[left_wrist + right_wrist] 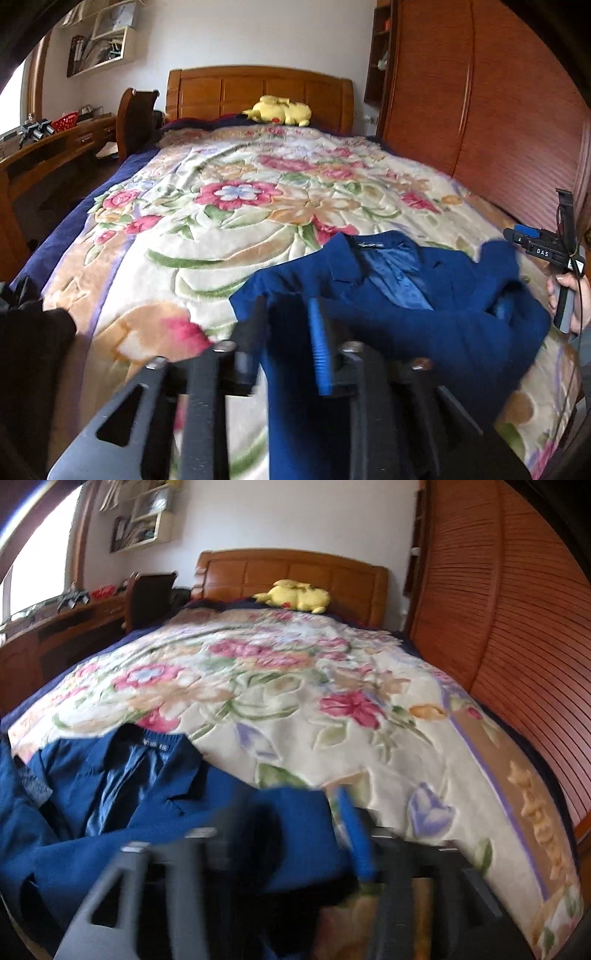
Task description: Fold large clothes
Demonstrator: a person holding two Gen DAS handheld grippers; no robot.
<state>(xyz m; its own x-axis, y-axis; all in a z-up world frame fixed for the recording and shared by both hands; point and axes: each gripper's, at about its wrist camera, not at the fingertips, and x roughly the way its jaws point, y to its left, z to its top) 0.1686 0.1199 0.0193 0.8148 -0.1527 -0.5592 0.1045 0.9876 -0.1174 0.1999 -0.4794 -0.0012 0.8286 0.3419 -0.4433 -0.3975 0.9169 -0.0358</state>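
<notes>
A: left gripper [286, 347] state?
B: Jaws parted, pointing forward and somewhat down. Blue cloth sits between the fingers [320, 347], pads not pressing on it.
A: right gripper [295, 834]?
B: Jaws stand wider, same downward tilt. Blurred in its own view. From the left wrist camera, the person's right hand [567, 295] wraps its handle at the frame's right edge.
</notes>
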